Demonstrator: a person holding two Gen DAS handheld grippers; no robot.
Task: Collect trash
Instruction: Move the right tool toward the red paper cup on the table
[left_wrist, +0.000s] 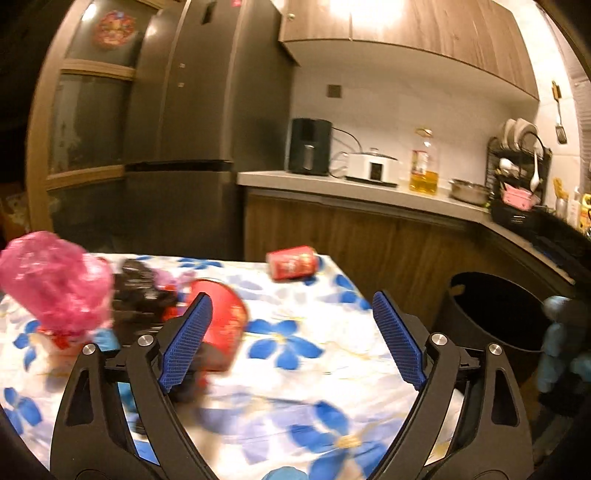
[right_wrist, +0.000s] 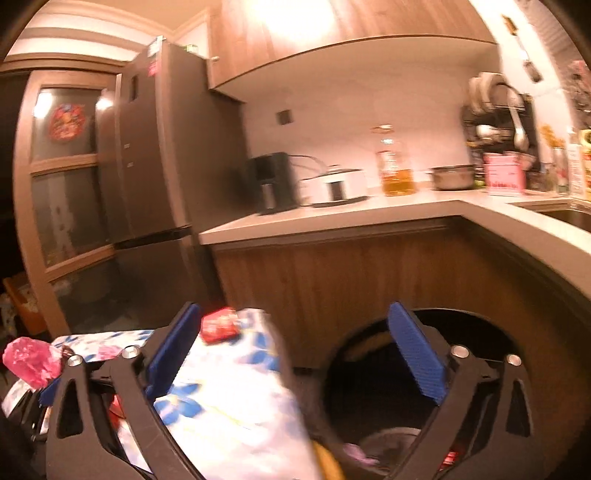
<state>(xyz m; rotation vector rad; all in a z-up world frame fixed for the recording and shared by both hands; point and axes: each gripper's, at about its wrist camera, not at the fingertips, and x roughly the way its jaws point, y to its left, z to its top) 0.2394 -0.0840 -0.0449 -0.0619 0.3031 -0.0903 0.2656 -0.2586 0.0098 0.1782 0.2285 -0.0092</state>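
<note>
Blue-padded left gripper (left_wrist: 291, 339), fingers spread, empty, above the floral worktop (left_wrist: 295, 295); red can (left_wrist: 292, 262) upper centre. Right gripper (right_wrist: 295, 354), fingers likewise spread, over black bin (right_wrist: 480, 369), lower right.

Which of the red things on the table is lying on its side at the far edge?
The red soda can, lying alone near the far edge. The red cup and pink bag sit nearer the left hand-held gripper.

One red can (left_wrist: 292, 263), one pink bag (left_wrist: 55, 282); one bin (left_wrist: 491, 314) (black)
</note>
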